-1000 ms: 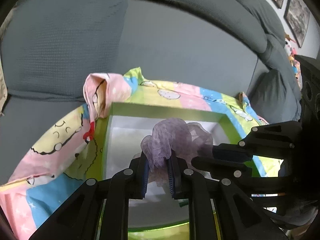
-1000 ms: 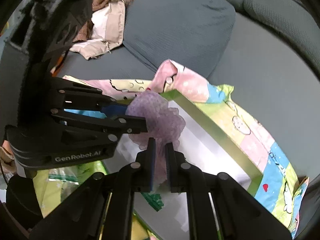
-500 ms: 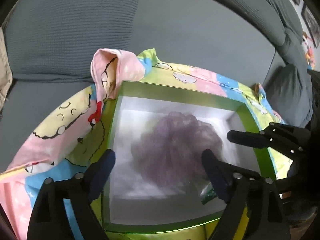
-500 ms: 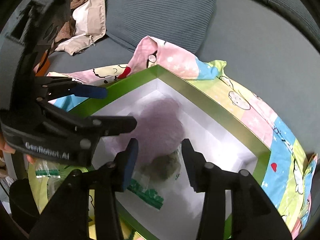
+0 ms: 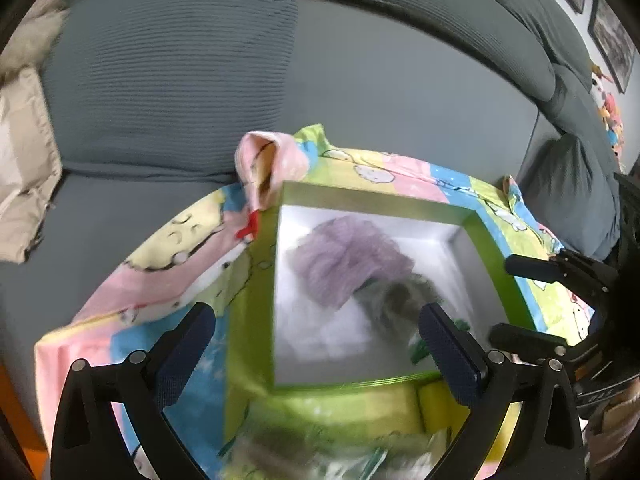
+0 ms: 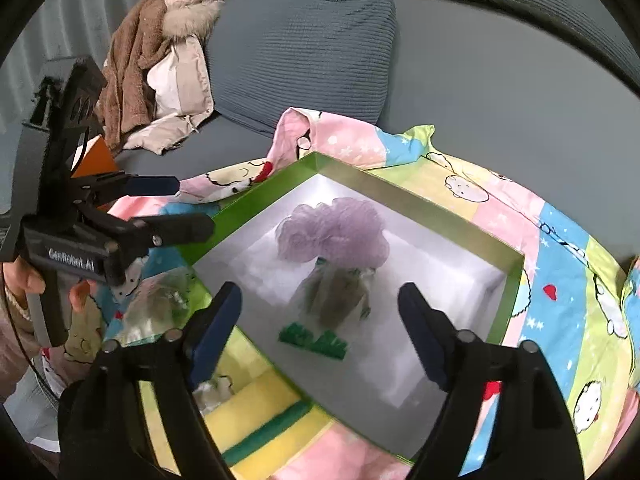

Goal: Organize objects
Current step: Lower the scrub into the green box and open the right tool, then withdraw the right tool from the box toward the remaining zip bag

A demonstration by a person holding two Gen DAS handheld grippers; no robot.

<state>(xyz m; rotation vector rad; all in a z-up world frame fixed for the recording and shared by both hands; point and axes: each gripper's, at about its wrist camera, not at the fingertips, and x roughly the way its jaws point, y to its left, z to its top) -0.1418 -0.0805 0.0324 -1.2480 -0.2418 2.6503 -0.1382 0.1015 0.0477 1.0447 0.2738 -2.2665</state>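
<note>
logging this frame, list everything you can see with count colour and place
box: 1, green rim, white inside, on the blanket
mesh puff: 1, purple, in the box
clear bag: 1, grey-brown contents, green print, in the box by the puff
sponge: 1, yellow and green, outside the box's near edge
blanket: 1, pastel cartoon print, on the sofa
sofa: 1, grey-blue
clothes: pile, brown and cream, on the sofa
left claw: 1, black, open, empty
right claw: 1, black, open, empty
</note>
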